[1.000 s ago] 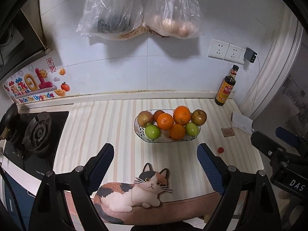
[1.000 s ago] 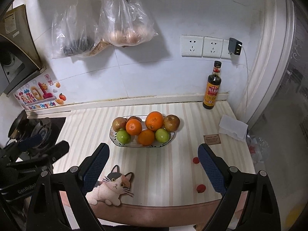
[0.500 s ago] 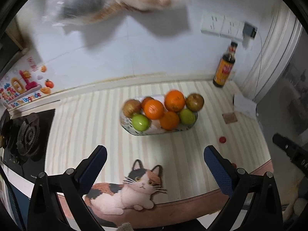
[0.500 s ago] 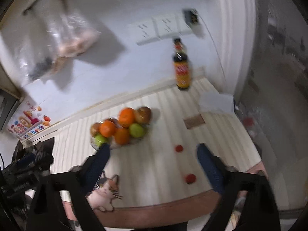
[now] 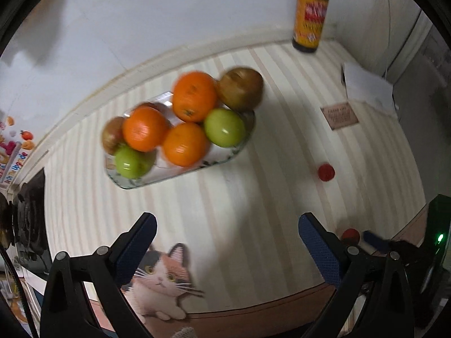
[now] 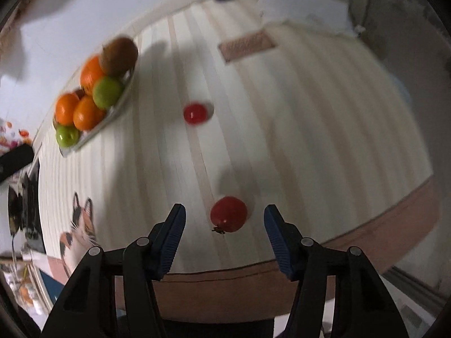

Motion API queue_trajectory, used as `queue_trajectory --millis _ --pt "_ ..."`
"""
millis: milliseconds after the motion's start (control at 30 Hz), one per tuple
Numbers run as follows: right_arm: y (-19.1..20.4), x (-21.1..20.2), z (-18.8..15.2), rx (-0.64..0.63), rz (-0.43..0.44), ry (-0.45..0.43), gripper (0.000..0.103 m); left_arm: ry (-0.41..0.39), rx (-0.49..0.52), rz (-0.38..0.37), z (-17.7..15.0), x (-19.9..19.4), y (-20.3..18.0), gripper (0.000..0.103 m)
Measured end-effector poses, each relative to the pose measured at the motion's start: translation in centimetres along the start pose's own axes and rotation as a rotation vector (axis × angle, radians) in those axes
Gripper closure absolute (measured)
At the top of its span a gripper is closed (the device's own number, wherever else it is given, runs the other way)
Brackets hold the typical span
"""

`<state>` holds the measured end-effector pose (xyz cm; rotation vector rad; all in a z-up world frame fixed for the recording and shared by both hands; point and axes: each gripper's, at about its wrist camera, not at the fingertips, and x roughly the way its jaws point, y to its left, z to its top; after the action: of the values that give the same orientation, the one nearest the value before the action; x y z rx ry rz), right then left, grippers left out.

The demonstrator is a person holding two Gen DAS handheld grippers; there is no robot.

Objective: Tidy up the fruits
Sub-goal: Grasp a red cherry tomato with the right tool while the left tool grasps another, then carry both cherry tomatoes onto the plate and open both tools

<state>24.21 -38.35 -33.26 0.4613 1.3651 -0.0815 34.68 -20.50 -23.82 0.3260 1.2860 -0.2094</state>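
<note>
A glass fruit bowl (image 5: 231, 153) (image 6: 112, 112) holds oranges, green apples and brownish apples on the striped counter. Two small red tomatoes lie loose on the counter. The near tomato (image 6: 229, 217) (image 5: 350, 234) sits between the blue pads of my right gripper (image 6: 225, 221), which is open and not touching it. The far tomato (image 6: 194, 113) (image 5: 326, 172) lies further back. My left gripper (image 5: 225, 236) is open and empty, above the counter in front of the bowl.
A soy sauce bottle (image 5: 310, 14) stands at the back wall. A white tissue (image 5: 366, 84) and a small brown card (image 5: 339, 117) lie at the right. A cat-shaped mat (image 5: 160, 281) lies at the front edge. A gas stove (image 5: 25, 219) is at the left.
Both grippers have tilted down and moved closer to the counter. The right gripper has moved right and forward and now straddles the near tomato. The left gripper has neared the bowl.
</note>
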Motion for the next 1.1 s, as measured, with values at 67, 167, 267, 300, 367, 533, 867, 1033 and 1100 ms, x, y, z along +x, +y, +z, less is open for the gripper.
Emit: queue_trajectory --millis 67,167,267,300,367,533,867,1033,1100 --pt "0.4 1.3 -0.2 -0.051 -0.010 0.031 0.068 0.030 0.005 -0.004 0.4 1.0 -0.9 0.000" --pt "0.6 1.2 -0.4 -0.104 -0.020 0.007 0.069 0.068 0.014 -0.038 1.3 2.2 -2.3 0.000" --pt "-0.6 0.3 0.4 -0.067 0.000 -0.015 0.069 0.119 0.061 -0.079 2.7 4.1 -4.7 0.000" --pt "-1.0 0.1 0.8 -0.053 0.002 -0.021 0.069 0.145 0.081 -0.095 3.2 4.9 -5.6 0.000" --pt "-2.7 -0.4 1.5 -0.017 0.001 -0.036 0.069 0.180 0.102 -0.127 4.2 6.5 -7.3 0.000" --pt "-5.4 -1.3 3.0 0.028 -0.020 -0.067 0.069 0.211 0.115 -0.195 5.9 8.8 -10.0 0.007" --pt "-8.6 -2.5 4.3 0.068 -0.030 -0.085 0.068 0.248 0.122 -0.234 6.3 11.0 -11.9 0.079" --pt "-8.3 -2.8 4.8 0.058 -0.025 -0.097 0.068 0.220 0.117 -0.229 6.0 10.3 -11.7 0.079" --pt "-8.3 -3.0 4.9 0.054 -0.022 -0.101 0.068 0.211 0.109 -0.232 6.1 10.0 -11.5 0.079"
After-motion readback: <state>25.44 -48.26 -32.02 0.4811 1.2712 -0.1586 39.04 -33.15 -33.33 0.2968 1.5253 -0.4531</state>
